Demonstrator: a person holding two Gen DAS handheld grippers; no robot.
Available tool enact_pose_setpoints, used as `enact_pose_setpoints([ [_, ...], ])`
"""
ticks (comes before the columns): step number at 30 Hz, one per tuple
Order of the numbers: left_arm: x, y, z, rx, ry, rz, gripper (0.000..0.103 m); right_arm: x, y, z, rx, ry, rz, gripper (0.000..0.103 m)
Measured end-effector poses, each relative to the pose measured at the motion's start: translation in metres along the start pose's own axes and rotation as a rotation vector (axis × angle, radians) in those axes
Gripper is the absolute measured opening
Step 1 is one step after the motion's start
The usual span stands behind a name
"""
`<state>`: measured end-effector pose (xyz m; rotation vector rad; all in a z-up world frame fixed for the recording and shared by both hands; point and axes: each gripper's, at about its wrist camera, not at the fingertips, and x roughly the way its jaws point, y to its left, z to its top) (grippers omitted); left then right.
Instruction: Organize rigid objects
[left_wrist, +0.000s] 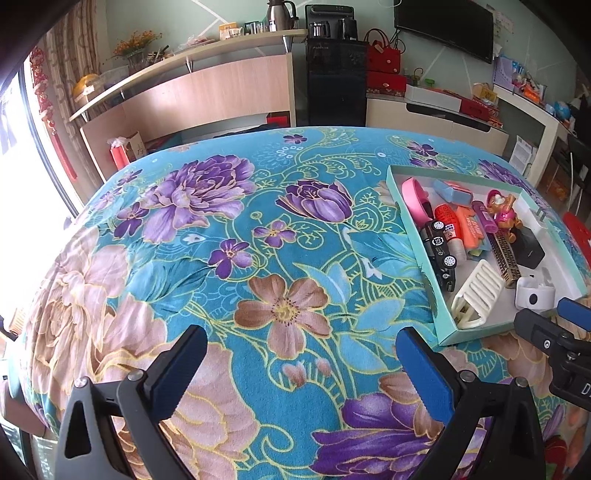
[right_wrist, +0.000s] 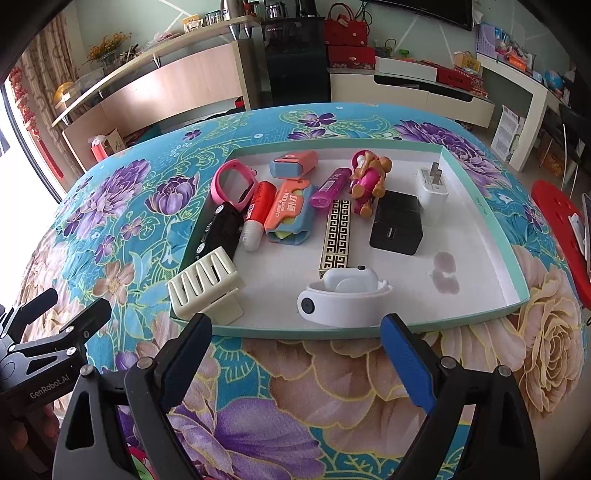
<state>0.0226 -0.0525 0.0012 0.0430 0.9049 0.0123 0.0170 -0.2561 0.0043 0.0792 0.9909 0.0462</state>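
Observation:
A shallow teal-rimmed box (right_wrist: 515, 258) with a white floor lies on the flowered cloth. Inside it are several small objects: a cream slotted holder (right_wrist: 205, 282), a white band-shaped device (right_wrist: 343, 299), a black charger (right_wrist: 397, 225), a white plug (right_wrist: 430, 190), a gold-patterned bar (right_wrist: 336, 236), a toy figure (right_wrist: 367, 177) and a black toy car (right_wrist: 221, 229). My right gripper (right_wrist: 299, 356) stands open just in front of the box's near rim, nothing between its fingers. My left gripper (left_wrist: 301, 363) is open over bare cloth, left of the box (left_wrist: 413, 236).
The floral blue cloth (left_wrist: 221, 240) covers the whole table, its edge curving away at the far side. A red stool (right_wrist: 557, 218) stands right of the table. Cabinets, a counter and a black appliance line the far wall. The right gripper (left_wrist: 554, 332) shows at the left view's right edge.

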Motion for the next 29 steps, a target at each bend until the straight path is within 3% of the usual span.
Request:
enact_pose_setpoints([
  [29,-0.0031,0.0087,-0.0047,-0.026,-0.016,0.046,0.103,0.0013,0.0023,-0.0023,-0.004,0.02,0.007,0.093],
])
